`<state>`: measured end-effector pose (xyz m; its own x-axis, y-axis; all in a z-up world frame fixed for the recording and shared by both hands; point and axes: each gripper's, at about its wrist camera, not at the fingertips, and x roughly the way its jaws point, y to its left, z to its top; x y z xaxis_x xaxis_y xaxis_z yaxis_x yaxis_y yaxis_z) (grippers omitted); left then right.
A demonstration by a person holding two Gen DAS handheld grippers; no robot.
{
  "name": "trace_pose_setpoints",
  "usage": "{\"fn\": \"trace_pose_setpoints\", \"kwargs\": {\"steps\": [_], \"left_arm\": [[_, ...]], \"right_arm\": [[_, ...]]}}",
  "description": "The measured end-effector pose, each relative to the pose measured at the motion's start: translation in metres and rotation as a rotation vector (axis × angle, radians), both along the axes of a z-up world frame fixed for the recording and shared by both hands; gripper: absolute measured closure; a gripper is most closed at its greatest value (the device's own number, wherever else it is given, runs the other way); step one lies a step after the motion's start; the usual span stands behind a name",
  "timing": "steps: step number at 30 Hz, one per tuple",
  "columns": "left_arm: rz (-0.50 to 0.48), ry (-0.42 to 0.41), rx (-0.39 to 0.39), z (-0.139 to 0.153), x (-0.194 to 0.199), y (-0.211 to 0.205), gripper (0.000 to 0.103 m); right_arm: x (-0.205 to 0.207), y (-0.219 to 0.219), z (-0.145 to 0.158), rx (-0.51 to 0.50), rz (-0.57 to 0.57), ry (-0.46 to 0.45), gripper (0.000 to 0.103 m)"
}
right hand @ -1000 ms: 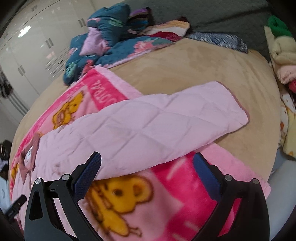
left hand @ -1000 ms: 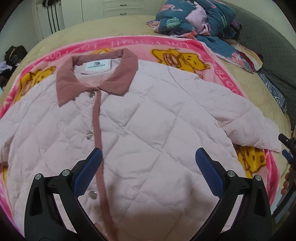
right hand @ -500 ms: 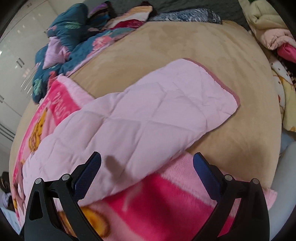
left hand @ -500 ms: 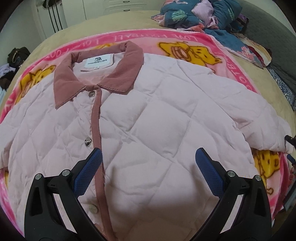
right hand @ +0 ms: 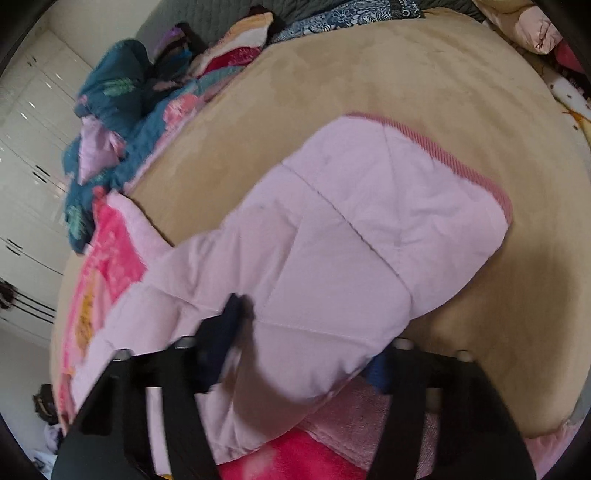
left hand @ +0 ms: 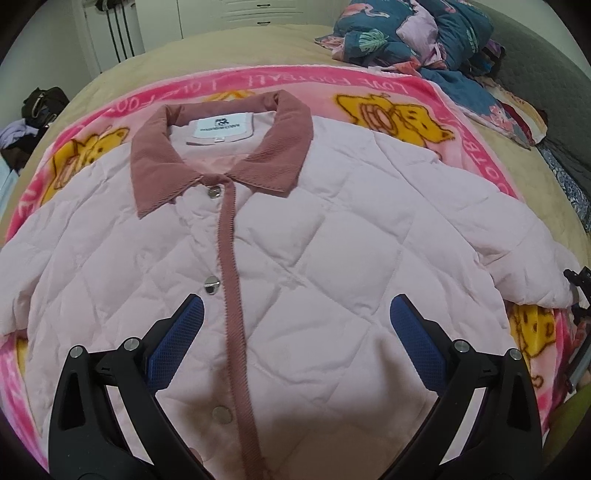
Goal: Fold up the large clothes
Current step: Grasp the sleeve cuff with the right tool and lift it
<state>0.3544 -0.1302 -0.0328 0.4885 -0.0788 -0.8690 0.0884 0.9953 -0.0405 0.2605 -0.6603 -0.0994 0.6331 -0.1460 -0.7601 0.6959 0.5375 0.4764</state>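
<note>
1. A pale pink quilted jacket [left hand: 332,258] lies front up and buttoned on a bright pink cartoon-bear blanket [left hand: 399,114], which covers a tan bed [right hand: 369,92].
2. The jacket's dusty-rose corduroy collar [left hand: 288,147] lies at the far end, with a white label inside it and a rose placket with silver snaps running down the front.
3. The left gripper [left hand: 295,332] hovers over the lower front of the jacket, jaws spread wide with nothing between them; its blue pads stand either side of the placket.
4. The right gripper [right hand: 303,350] sits at the jacket's sleeve [right hand: 351,240], which stretches off the blanket onto the bare bed, rose-trimmed cuff farthest away.
5. Its jaws have just been closing, and the sleeve fabric bunches between the blurred fingers, pinched near the sleeve's near edge.
6. A heap of teal floral bedding [left hand: 417,33] lies beyond the jacket.
</note>
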Motion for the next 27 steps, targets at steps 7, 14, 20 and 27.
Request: {"fn": "trace_pose_setpoints", "kwargs": {"steps": [7,14,20,27], "left_arm": [[0.000,-0.026,-0.004,0.020,-0.009,0.009,0.008],[-0.011,-0.055,0.002,0.046,-0.022,0.018,0.008],[-0.001,-0.085,0.007,0.072,-0.033,0.036,0.008],[0.023,-0.110,0.024,0.090,-0.042,0.055,0.008]], "right_arm": [[-0.004,0.021,0.052,-0.113,0.092,-0.136,0.077],[-0.008,0.052,0.112,-0.238,0.182,-0.261,0.080],[-0.004,0.091,0.158,-0.305,0.256,-0.339,0.083],[0.003,0.130,0.199,-0.352,0.335,-0.400,0.083]]}}
